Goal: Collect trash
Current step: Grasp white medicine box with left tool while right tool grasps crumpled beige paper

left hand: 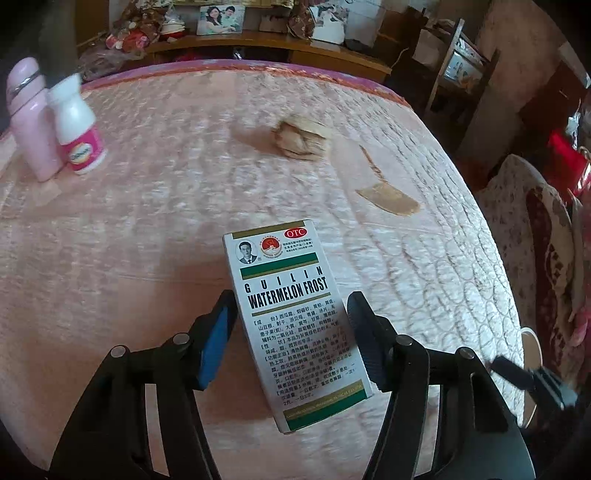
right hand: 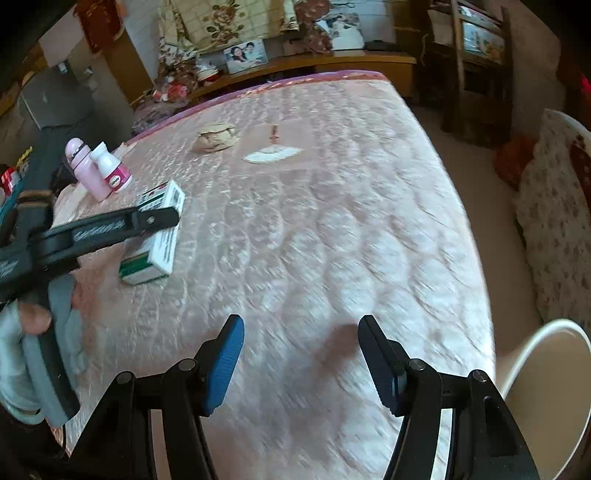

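1. The right gripper (right hand: pixel 301 325) hovers over the pink quilted bed (right hand: pixel 332 221). Its jaws stand moderately wide with nothing between them, only bare cover below.
2. At 4 o'clock from it, off the bed's edge, stands a white round container (right hand: pixel 554 369) with its mouth open upward.
3. The left gripper (left hand: pixel 291 299) straddles a white-and-green medicine box (left hand: pixel 295 314) printed "Watermelon Frost". The blue pad sits against the box's left side and the black finger lies just beside its right side. I cannot tell whether the jaws actually press on it.
4. In the right wrist view the box lies at 10 o'clock, tilted, its lower end on or very near the cover, with the left gripper's finger across it and a grey sleeve (right hand: pixel 62 295) behind.
5. Further on, at 1 o'clock from the box, a flat scrap of paper (left hand: pixel 388 199) lies on the cover.
6. At 12 o'clock, beyond it, sits a crumpled paper wad (left hand: pixel 301 138), apart from the scrap.
7. At 10 o'clock, near the bed's far left edge, a pink bottle (left hand: pixel 29 122) and a white bottle with a pink label (left hand: pixel 77 129) stand upright, touching or nearly so.
8. Farthest, a wooden shelf (left hand: pixel 258 48) behind the bed carries a framed photo (left hand: pixel 221 19) and cloth clutter.
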A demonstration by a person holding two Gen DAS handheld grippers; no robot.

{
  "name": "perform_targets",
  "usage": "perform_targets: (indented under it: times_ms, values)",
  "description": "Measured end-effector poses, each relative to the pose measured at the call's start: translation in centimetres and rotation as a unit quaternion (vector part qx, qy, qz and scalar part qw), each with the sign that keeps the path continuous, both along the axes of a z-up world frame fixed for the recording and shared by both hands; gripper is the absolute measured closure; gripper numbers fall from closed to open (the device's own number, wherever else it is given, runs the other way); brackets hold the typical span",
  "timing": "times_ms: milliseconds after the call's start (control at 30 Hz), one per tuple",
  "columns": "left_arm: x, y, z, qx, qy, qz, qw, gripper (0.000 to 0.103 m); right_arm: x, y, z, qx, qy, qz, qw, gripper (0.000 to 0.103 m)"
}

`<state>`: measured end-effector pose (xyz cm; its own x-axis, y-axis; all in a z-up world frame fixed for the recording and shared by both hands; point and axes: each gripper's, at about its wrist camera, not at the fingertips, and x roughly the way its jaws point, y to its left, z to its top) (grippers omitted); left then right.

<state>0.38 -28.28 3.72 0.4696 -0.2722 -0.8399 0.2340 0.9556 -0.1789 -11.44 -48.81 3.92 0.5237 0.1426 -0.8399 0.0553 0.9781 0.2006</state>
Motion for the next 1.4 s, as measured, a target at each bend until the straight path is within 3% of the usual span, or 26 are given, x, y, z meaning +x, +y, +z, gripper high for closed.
perform_targets:
  times_ms: [267,567,733,1167,1233,1267,1300,1400]
  values:
    - [0.7,3.7,1.5,-0.001,-0.015,0.006,0.9999,0.044,5.1,3.8,0.1,-0.015,-0.014,0.021,1.000,0.041]
    - [3.3,6.6,1.1,-0.013,-0.016,0.015,0.9997,0.044,10.9,6.8,0.0,-0.024,-0.021,0.033,0.999,0.041]
    - [6.2,6.6,1.1,-0.022,-0.018,0.014,0.9995,0.045,14.8,7.6,-0.1,-0.022,-0.023,0.036,0.999,0.036]
    - [10.7,7.1,0.7,-0.002,-0.024,0.017,0.9996,0.045,24.5,8.4,0.4,-0.012,-0.034,0.038,0.999,0.035]
    - [11.0,7.3,0.4,-0.001,-0.020,0.020,0.9996,0.045,25.5,8.4,-0.1,-0.005,-0.032,0.036,0.999,0.042]
    - [11.1,7.4,0.3,-0.001,-0.020,0.022,0.9996,0.045,25.8,8.4,-0.3,0.004,-0.031,0.038,0.999,0.063]
    - [11.0,7.5,0.3,-0.001,-0.020,0.022,0.9996,0.045,26.0,8.4,-0.5,0.012,-0.028,0.041,0.999,0.071]
    - [10.6,7.5,0.3,-0.002,-0.020,0.022,0.9996,0.045,25.3,8.5,-0.3,0.021,-0.036,0.052,0.998,0.076]
